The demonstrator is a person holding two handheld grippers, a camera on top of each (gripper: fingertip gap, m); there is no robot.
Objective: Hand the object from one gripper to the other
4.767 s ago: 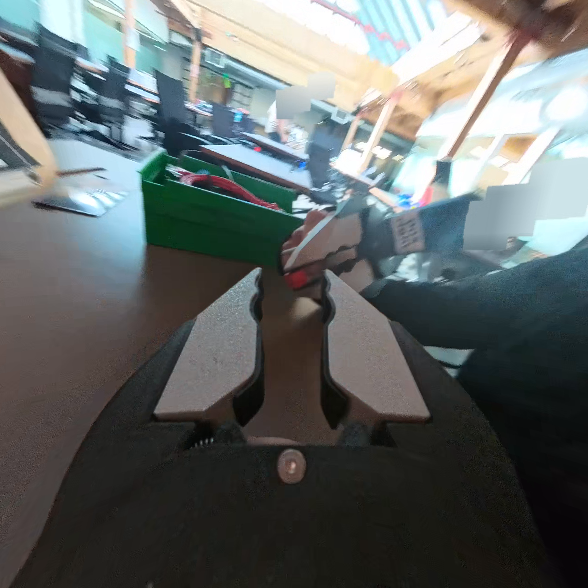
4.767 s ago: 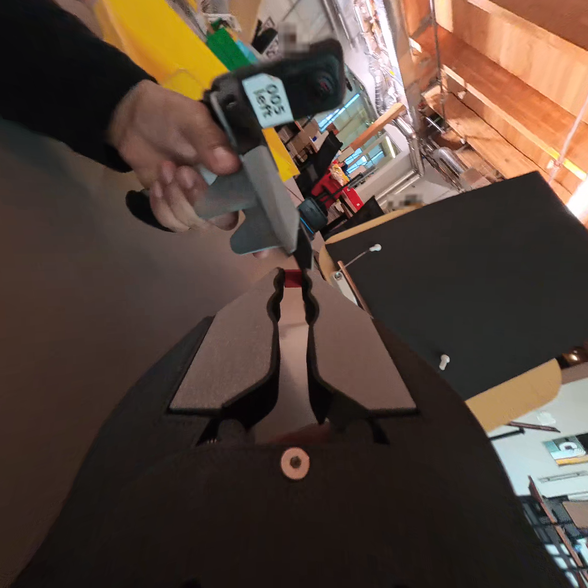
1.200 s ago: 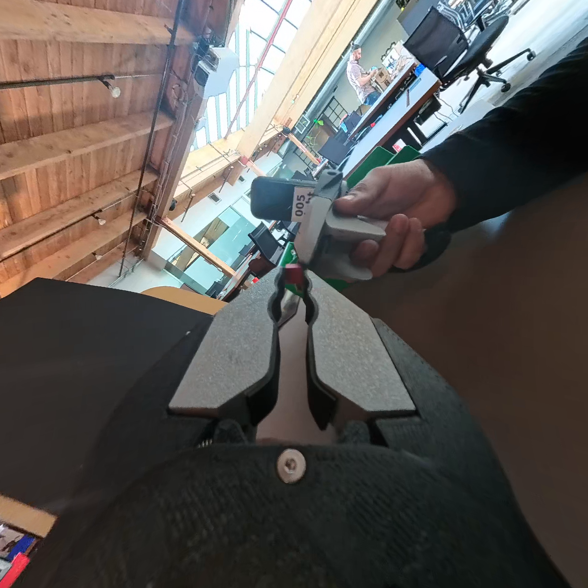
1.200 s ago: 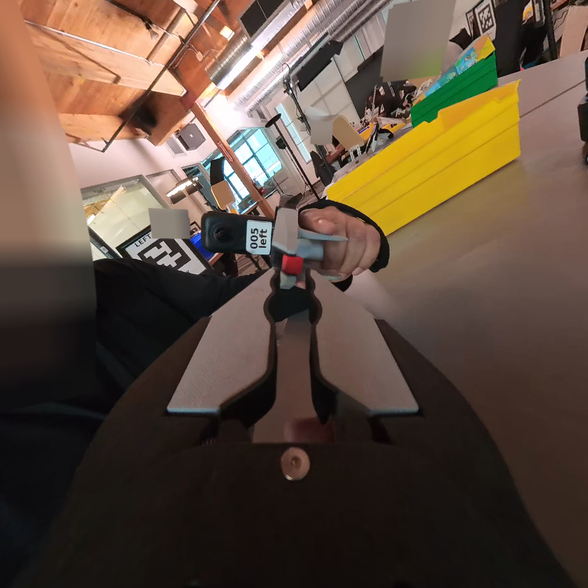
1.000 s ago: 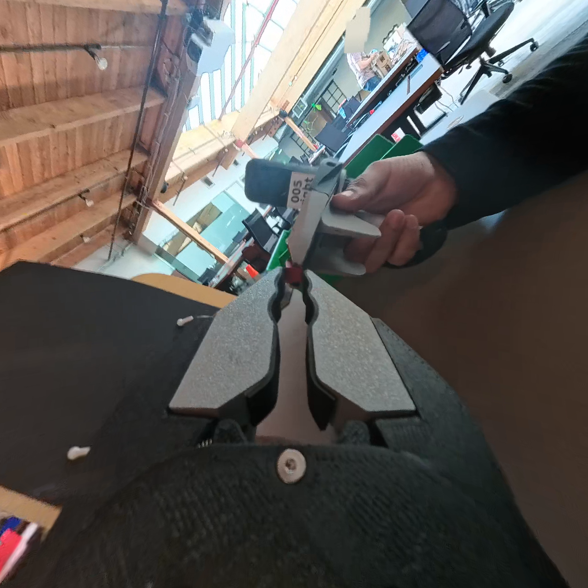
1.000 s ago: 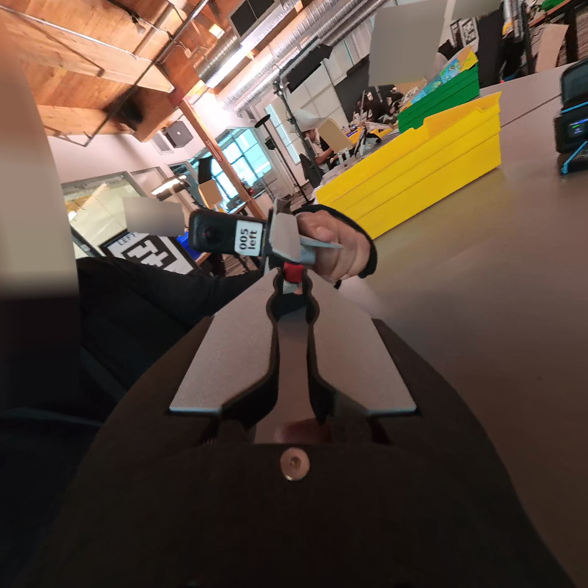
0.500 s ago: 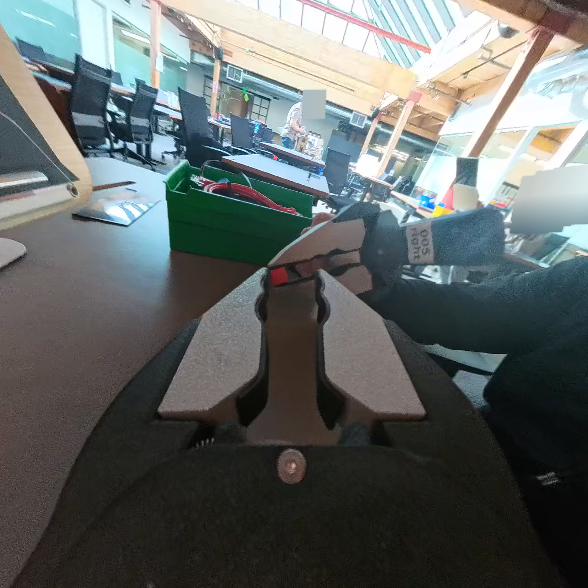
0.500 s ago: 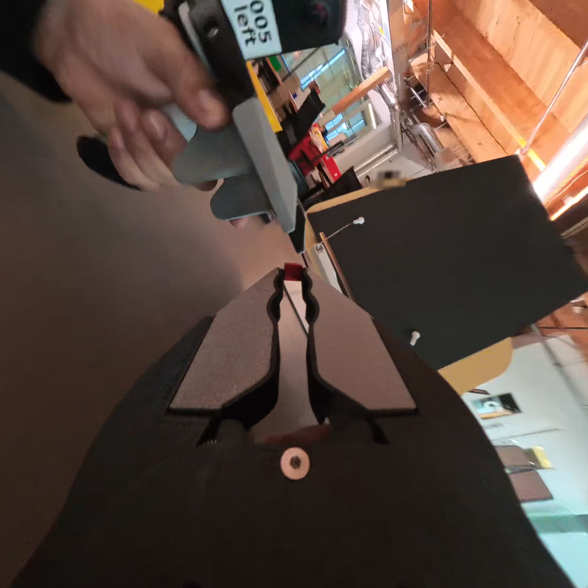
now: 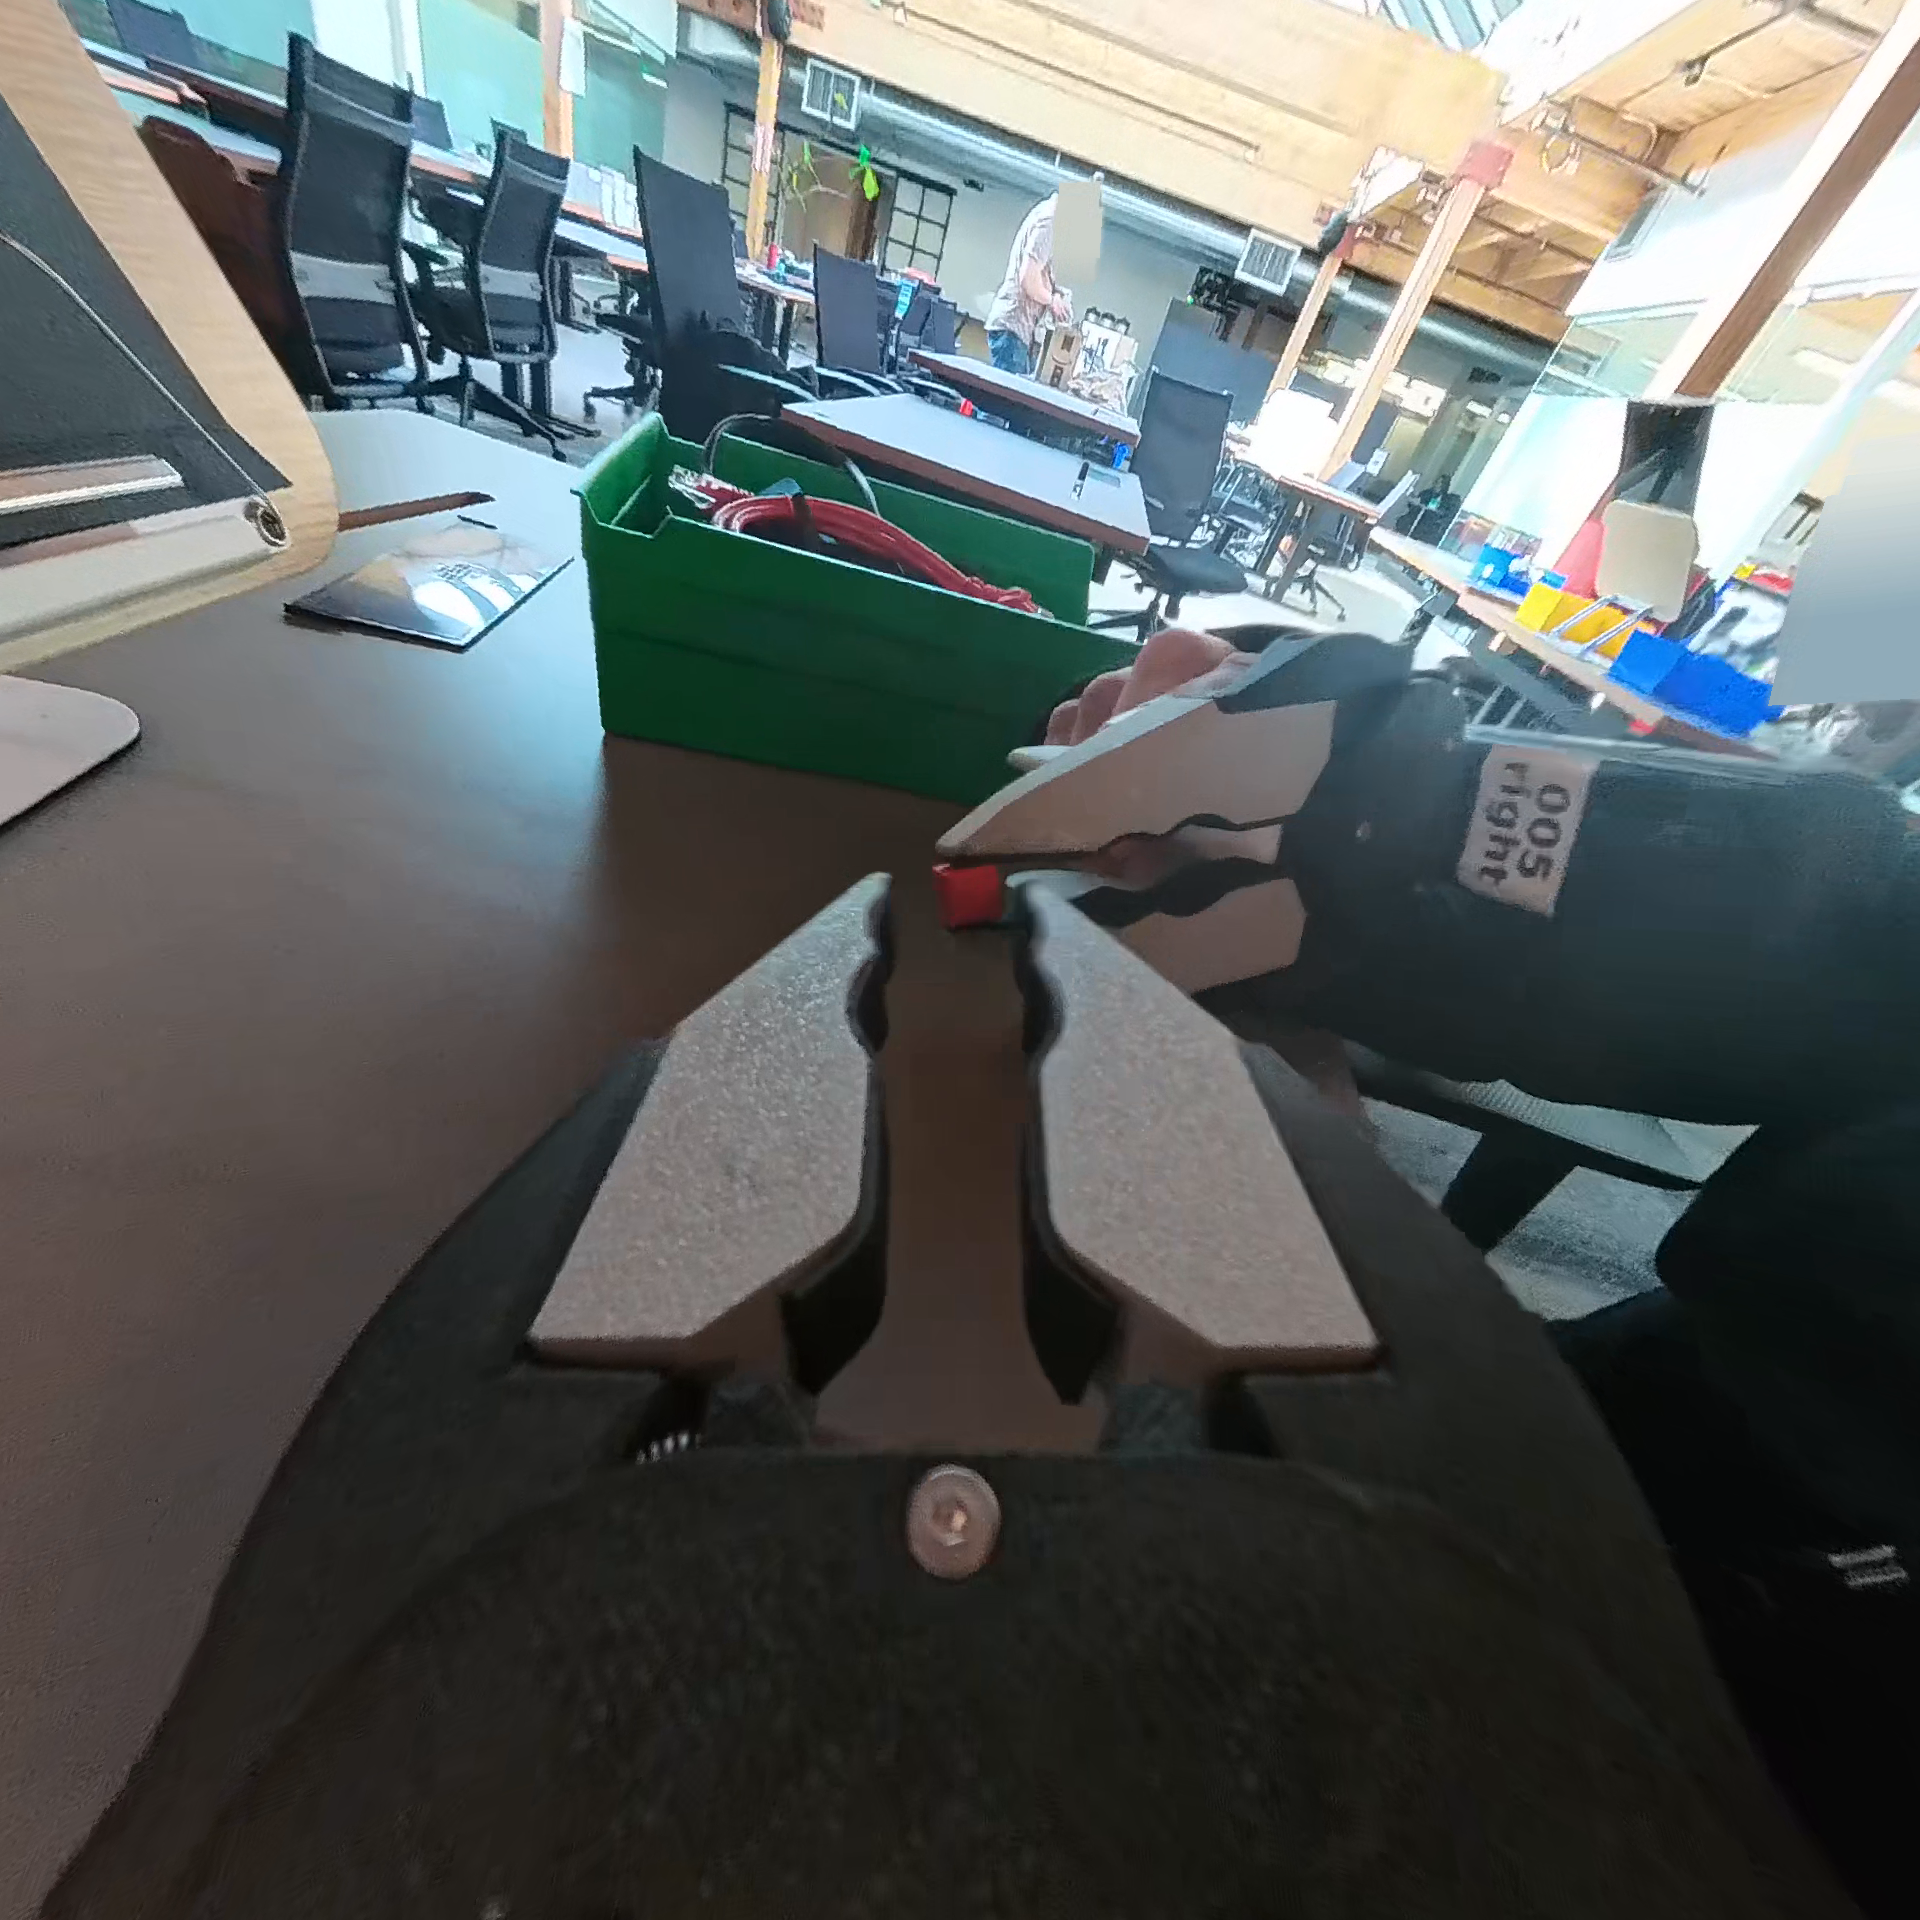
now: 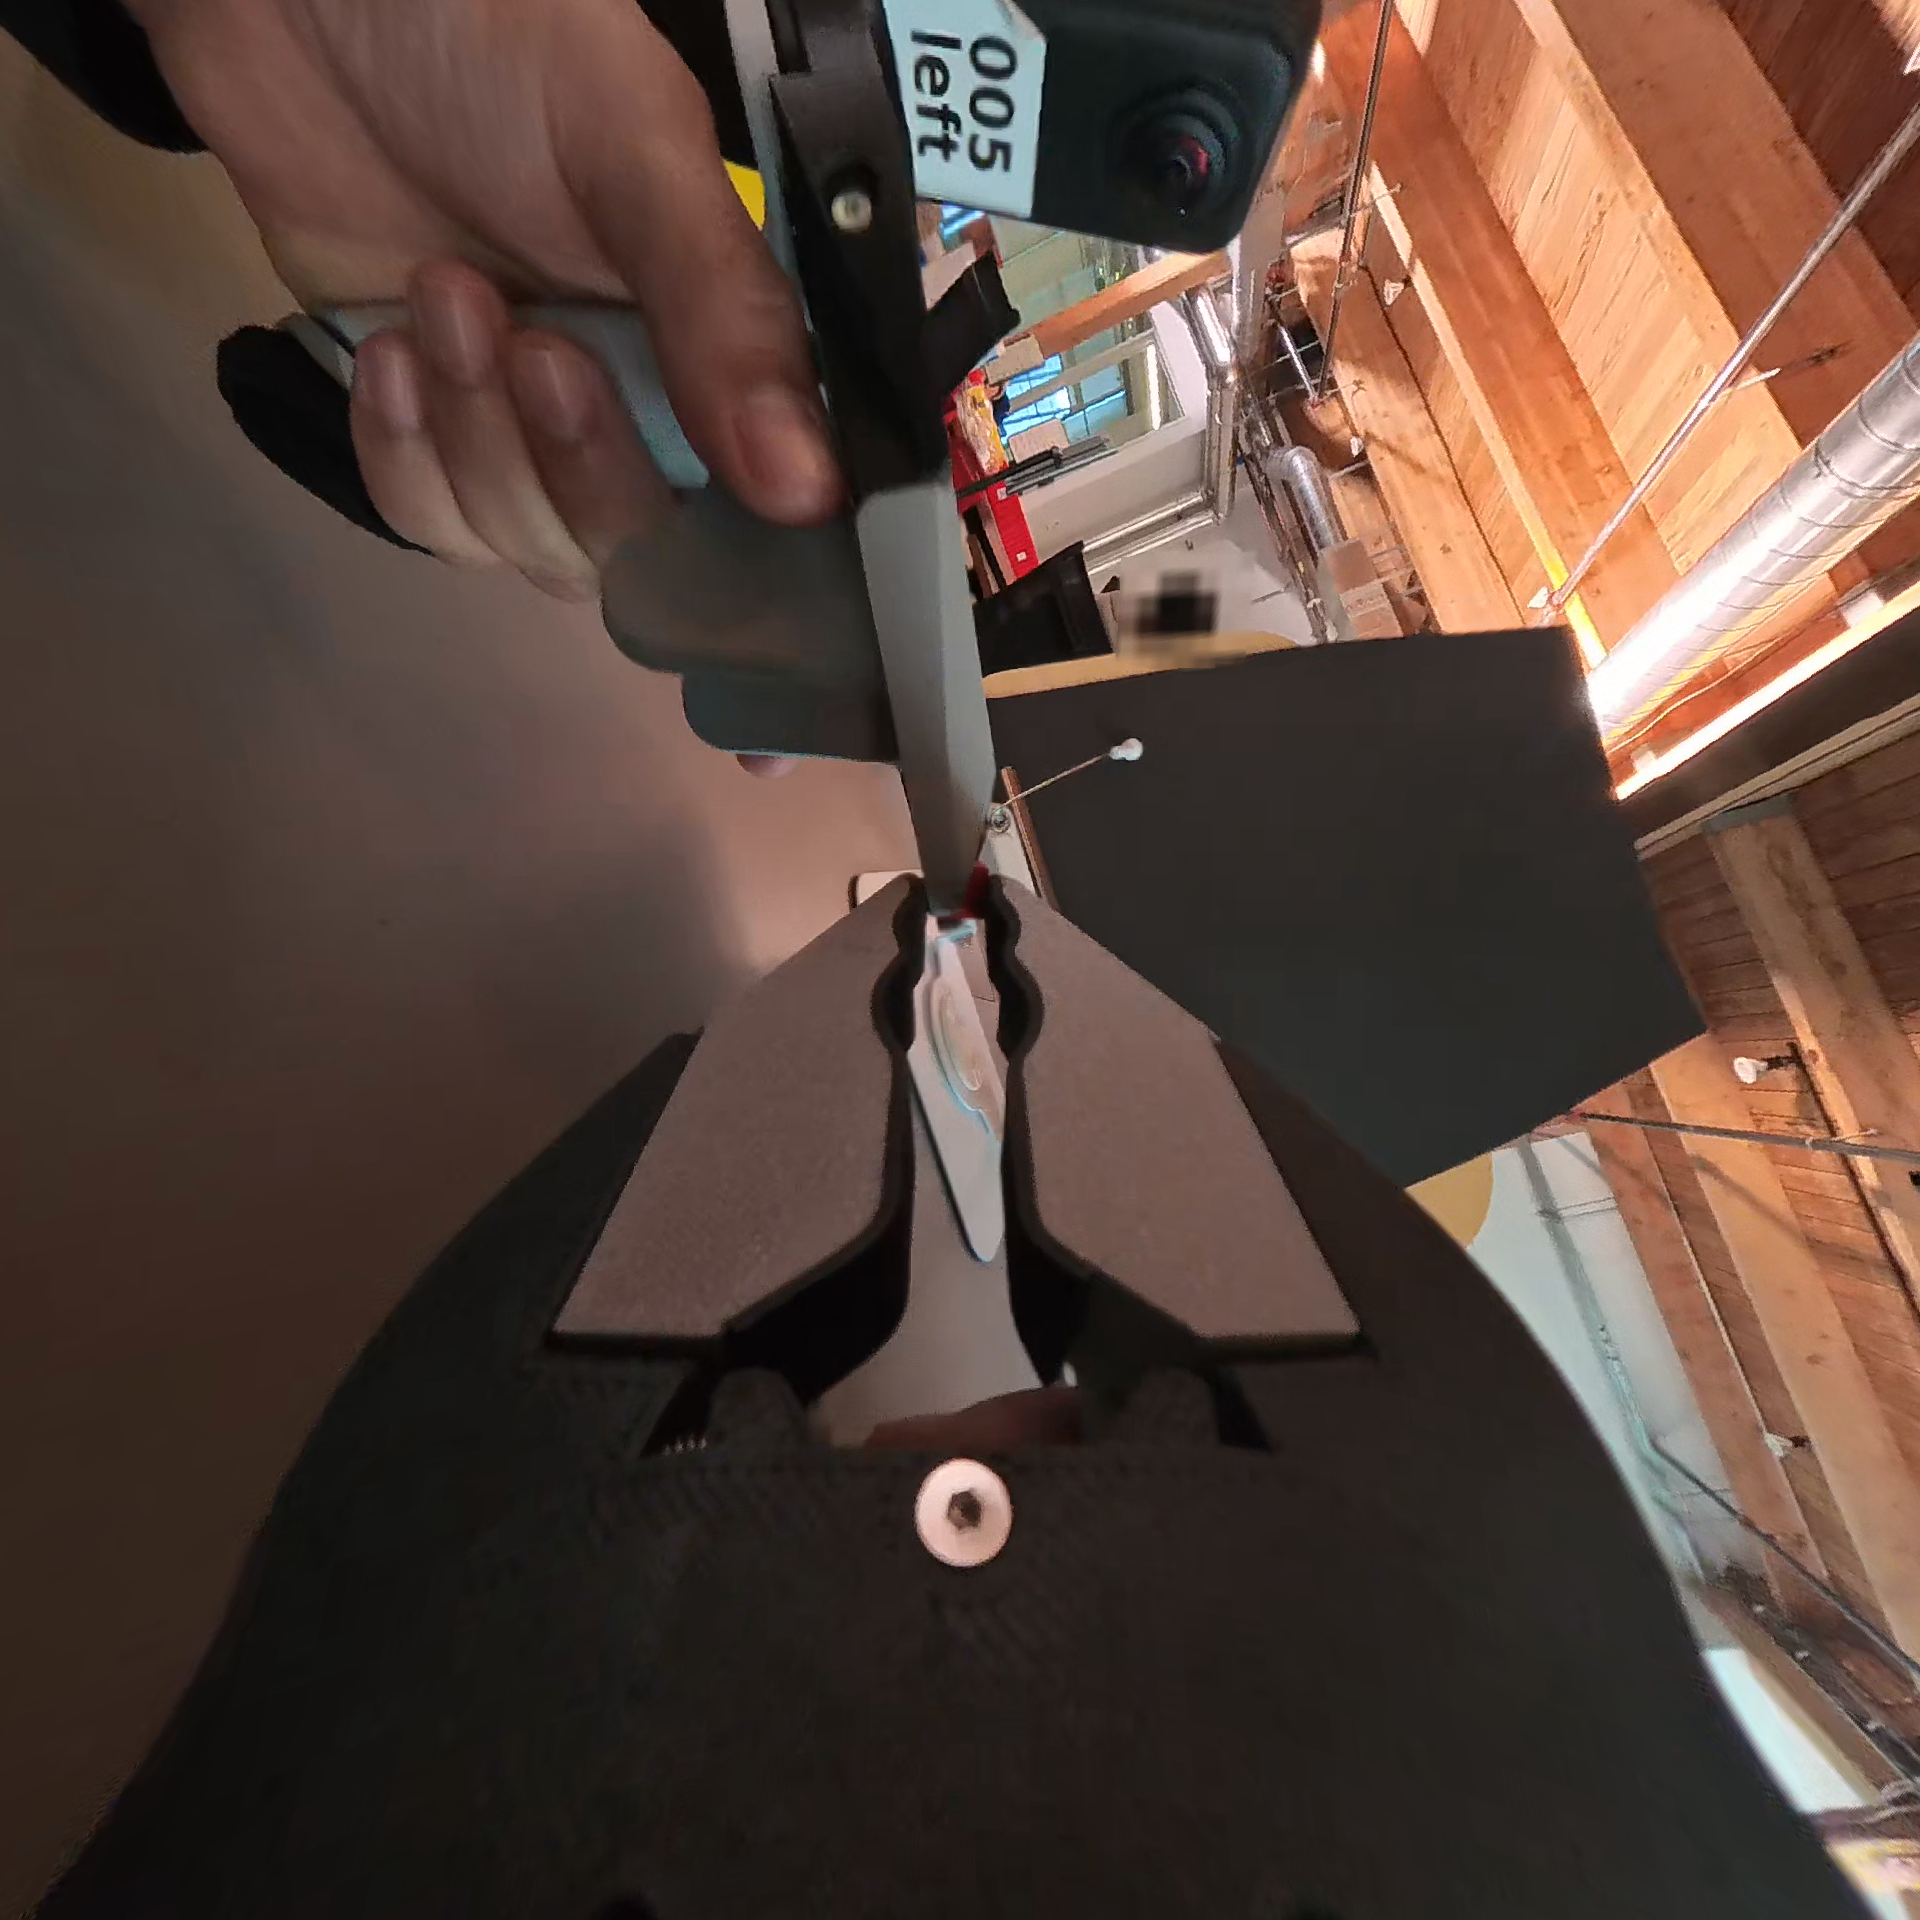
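Observation:
A small red block (image 9: 966,896) is pinched at the tips of my right gripper (image 10: 956,896), whose grey fingers (image 9: 1143,774) reach in from the right in the left wrist view. My left gripper (image 9: 954,891) is open, with its two tips on either side of the block just in front of it. In the right wrist view only a sliver of the block (image 10: 975,883) shows, beside one of the left gripper's fingers (image 10: 925,675), which comes down edge-on to my right gripper's tips. A hand (image 10: 499,260) holds the left gripper.
Both grippers are above a dark brown table (image 9: 312,935). A green bin (image 9: 831,675) with red cables stands behind the block. A flat booklet (image 9: 436,587) and a screen's stand (image 9: 62,727) lie at the left. A black board (image 10: 1351,883) is beyond. My two grippers' fingertips are within a few centimetres of each other.
A second ago both grippers were narrow around the block. The left jaws then opened. In the last half second the left gripper moved in until its tips flank the block held by the right.

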